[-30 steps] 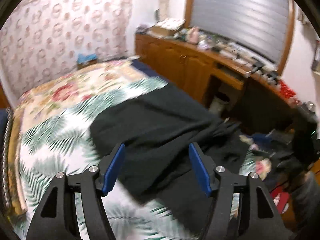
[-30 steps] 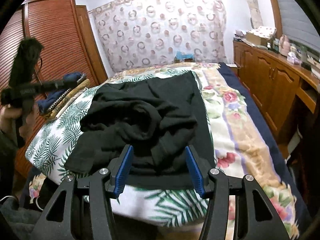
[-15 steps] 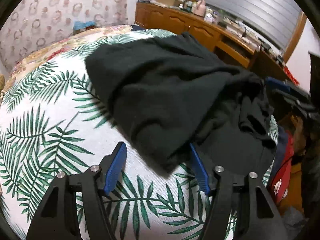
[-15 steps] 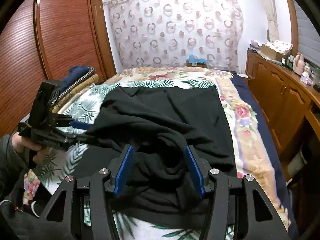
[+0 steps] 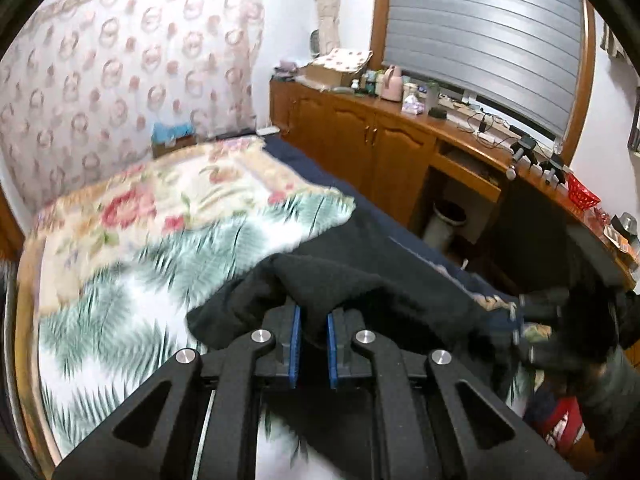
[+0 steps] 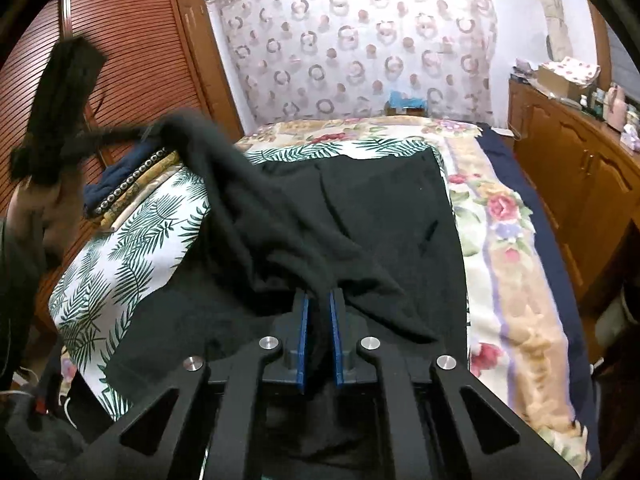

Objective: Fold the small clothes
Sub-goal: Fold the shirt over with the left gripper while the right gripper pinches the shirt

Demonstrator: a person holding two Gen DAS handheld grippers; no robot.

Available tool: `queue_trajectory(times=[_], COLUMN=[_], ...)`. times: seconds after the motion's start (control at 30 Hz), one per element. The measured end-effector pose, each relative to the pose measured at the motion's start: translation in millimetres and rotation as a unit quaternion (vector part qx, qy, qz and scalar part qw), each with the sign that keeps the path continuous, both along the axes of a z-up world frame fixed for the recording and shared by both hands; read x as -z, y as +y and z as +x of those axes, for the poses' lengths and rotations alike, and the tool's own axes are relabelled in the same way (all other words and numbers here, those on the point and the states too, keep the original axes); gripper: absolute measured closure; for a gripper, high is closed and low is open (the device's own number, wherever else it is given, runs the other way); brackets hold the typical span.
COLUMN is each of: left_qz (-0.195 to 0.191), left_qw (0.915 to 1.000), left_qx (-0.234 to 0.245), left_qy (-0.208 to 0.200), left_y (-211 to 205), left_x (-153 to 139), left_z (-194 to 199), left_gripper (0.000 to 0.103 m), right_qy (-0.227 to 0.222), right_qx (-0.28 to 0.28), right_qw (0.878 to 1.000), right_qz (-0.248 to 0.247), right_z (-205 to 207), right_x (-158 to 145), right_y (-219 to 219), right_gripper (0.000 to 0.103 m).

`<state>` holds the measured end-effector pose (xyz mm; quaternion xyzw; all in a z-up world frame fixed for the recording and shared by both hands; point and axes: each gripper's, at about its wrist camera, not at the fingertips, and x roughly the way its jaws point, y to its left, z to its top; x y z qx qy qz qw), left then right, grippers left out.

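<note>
A black garment (image 6: 384, 216) lies on the bed, its far part flat, its near part bunched and lifted. My right gripper (image 6: 318, 304) is shut on a fold of its near edge. My left gripper (image 5: 311, 314) is shut on another bunch of the same black garment (image 5: 360, 280) and holds it raised above the bedspread. In the right wrist view the left gripper (image 6: 160, 132) shows at the upper left, with cloth stretching from it down to my right gripper. The right gripper's body shows dark at the right of the left wrist view (image 5: 560, 320).
The bed carries a palm-leaf and floral bedspread (image 6: 132, 248). A wooden cabinet and desk (image 5: 384, 148) with clutter on top run along the bed's right side. A slatted wardrobe (image 6: 132, 72) and stacked bedding (image 6: 132, 176) stand at the left.
Both grippers went from open to shut on the black garment. The left gripper lifted its bunch up and away; the cloth now stretches between the two.
</note>
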<state>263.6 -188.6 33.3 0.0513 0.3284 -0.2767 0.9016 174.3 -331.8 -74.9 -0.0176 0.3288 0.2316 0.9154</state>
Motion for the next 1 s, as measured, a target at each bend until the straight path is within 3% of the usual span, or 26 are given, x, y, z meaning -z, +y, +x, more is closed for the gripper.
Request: queue_trajectory(times=[0.1,0.33,0.4,0.47,0.53,0.6,0.67,0.77,0.87,0.93,1.0], left_qz=[0.012,0.02,0.026,0.025,0.02,0.02,0.018,0.026,0.034,0.043,0.058], left_qw=[0.9998,0.999,0.9986,0.9983,0.9986,0.9988,0.9985,0.9985,0.9983,0.998,0.9973], left_qx=[0.013,0.031,0.03,0.032,0.036,0.039,0.045,0.041,0.03,0.019,0.007], left_qy=[-0.006,0.024,0.035,0.042,0.032,0.022,0.026,0.026,0.036,0.043,0.044], left_y=[-31,-79,-80,-81,-81,-74,-64,-46,-24,-9,3], left_x=[-3,22,29,32,28,24,23,29,41,53,65], left_z=[37,102,106,106,100,90,79,57,31,12,-4], left_gripper=[0.091,0.087,0.08,0.065,0.051,0.046,0.033,0.032,0.032,0.032,0.032], right_qy=[-0.004,-0.013,-0.009,0.0,0.004,0.004,0.001,-0.008,-0.016,-0.022,-0.027], right_qx=[0.003,0.033,0.05,0.063,0.07,0.08,0.094,0.102,0.108,0.109,0.107], right_qw=[1.0,0.999,0.999,0.998,0.997,0.996,0.995,0.994,0.993,0.993,0.994], right_qz=[0.014,0.032,0.02,0.002,-0.016,-0.024,-0.026,-0.028,-0.034,-0.033,-0.025], right_z=[-2,-22,-23,-23,-24,-25,-26,-29,-34,-40,-47], right_x=[-2,-3,2,8,13,14,11,4,0,-3,-4], right_y=[-9,-25,-23,-19,-15,-12,-10,-6,-1,2,5], right_gripper=[0.096,0.096,0.096,0.096,0.096,0.096,0.096,0.096,0.082,0.059,0.057])
